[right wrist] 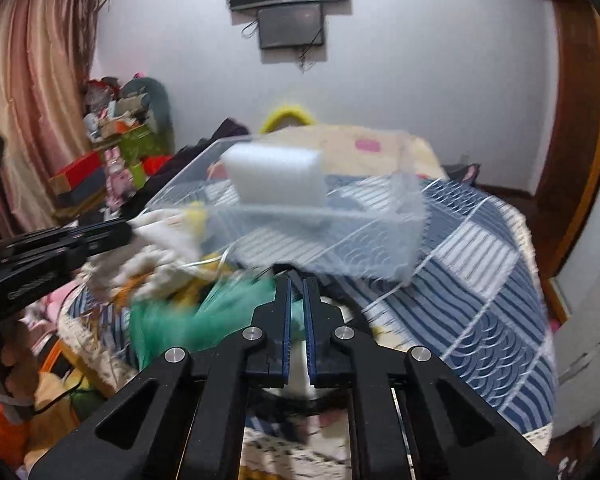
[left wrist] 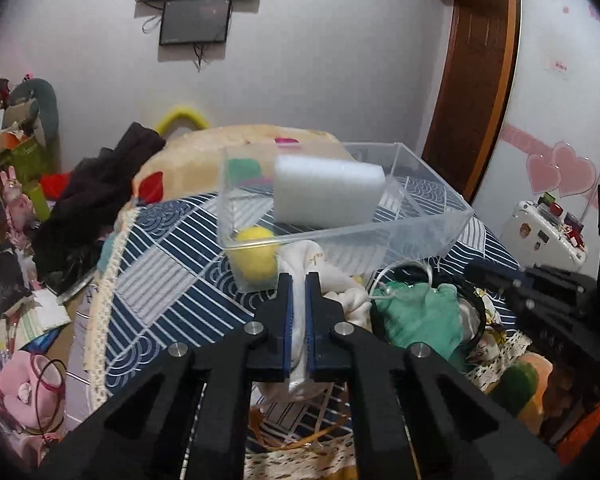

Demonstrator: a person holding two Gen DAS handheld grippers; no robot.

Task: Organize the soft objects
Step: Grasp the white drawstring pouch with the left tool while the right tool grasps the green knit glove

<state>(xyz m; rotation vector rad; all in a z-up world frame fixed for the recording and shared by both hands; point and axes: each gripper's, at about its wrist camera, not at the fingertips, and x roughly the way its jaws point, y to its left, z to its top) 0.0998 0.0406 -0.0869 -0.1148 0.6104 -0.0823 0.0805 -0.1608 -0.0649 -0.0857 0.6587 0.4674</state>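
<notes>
A clear plastic box (left wrist: 428,216) sits on the patterned bed cover and holds a white sponge block (left wrist: 328,190) and a yellow ball (left wrist: 256,254). My left gripper (left wrist: 299,280) is shut on a cream cloth pouch (left wrist: 320,276) just in front of the box. The right wrist view shows the box (right wrist: 380,236), the sponge (right wrist: 276,178) and the left gripper (right wrist: 128,232) holding the pouch (right wrist: 160,236). My right gripper (right wrist: 297,282) is nearly shut on white fabric, above a green drawstring pouch (right wrist: 220,312). The green pouch (left wrist: 420,316) lies right of my left gripper.
A blue and white bed cover (left wrist: 172,280) lies under everything. Dark clothes (left wrist: 100,192) and a cream pillow (left wrist: 220,148) lie behind the box. Clutter and plush toys (left wrist: 24,388) fill the left floor. A white suitcase (left wrist: 540,236) stands at the right.
</notes>
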